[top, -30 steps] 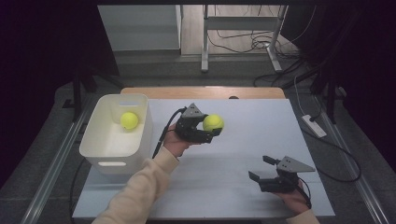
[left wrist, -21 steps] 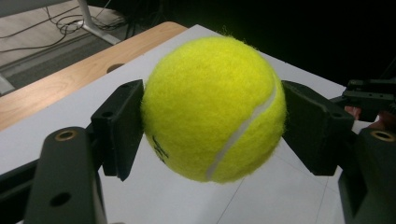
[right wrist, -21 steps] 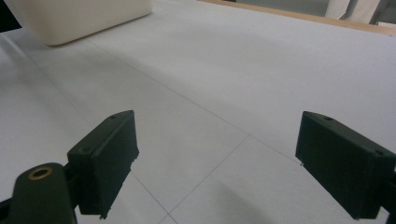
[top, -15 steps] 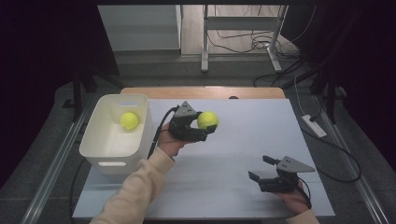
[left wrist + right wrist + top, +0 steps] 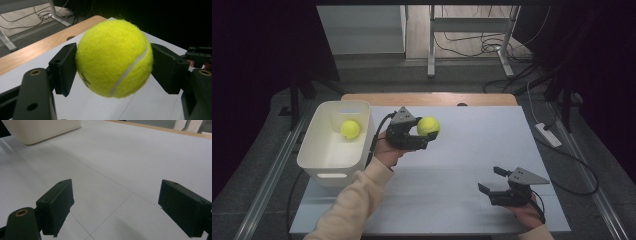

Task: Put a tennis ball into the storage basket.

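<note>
In the high view, a tennis ball [image 5: 428, 126] is seen clamped between the jaws of the left gripper [image 5: 426, 136], which is held above the white table [image 5: 472, 150], left of its middle. A white bin [image 5: 334, 140] stands at the table's left edge, and a second tennis ball [image 5: 350, 129] lies inside it, toward its far end. The bin lies to the left of the held ball, with the gripper body and the hand between them, so the coming move is judged to be a carry leftward over the bin's right wall before the jaws are let apart. The ball is round, so no long axis has to be lined up. The left hand is plainly the nearer one to the bin; the right gripper [image 5: 490, 186] is kept low at the near right of the table, well apart from both balls, its jaws spread with nothing between them.

In the left gripper view, the held ball [image 5: 114, 58] is pressed on both sides by the black pads [image 5: 63, 67], its white seam curving down the right half. Bare table is seen under it, so the ball is carried clear of the surface. The wooden table edge [image 5: 42, 47] runs behind it.

In the right gripper view, the two jaws are set wide apart over bare table, and the lower wall of the bin [image 5: 42, 130] is seen at the far left, well away.
</note>
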Demonstrator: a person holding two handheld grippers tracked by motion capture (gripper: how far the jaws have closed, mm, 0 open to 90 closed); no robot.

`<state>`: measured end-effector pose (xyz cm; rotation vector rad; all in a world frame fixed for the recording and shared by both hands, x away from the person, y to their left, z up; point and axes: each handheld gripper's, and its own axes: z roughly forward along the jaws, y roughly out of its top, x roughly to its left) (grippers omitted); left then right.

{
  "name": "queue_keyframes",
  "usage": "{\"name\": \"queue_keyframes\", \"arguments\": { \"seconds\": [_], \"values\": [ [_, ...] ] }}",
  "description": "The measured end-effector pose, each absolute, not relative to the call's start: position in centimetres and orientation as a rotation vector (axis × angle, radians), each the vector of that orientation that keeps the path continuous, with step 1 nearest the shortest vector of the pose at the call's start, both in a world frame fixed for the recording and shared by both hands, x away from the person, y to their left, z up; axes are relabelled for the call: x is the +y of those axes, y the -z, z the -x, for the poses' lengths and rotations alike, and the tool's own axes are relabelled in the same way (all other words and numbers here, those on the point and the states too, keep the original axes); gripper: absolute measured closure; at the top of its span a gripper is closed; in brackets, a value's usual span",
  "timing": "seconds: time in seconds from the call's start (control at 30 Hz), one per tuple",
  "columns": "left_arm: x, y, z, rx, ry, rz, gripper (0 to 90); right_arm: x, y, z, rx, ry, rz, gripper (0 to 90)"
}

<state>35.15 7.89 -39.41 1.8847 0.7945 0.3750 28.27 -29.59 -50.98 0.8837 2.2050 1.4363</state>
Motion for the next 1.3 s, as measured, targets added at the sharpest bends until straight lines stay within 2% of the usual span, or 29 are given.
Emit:
{"name": "queue_keyframes", "arguments": {
  "seconds": [1.3],
  "values": [
    [12.5,37.6,-33.6,0.843,-0.456,-1.823,27.0,-29.5,51.0,-28.2,2.201,-1.432,-0.885,13.0]
  ]
}}
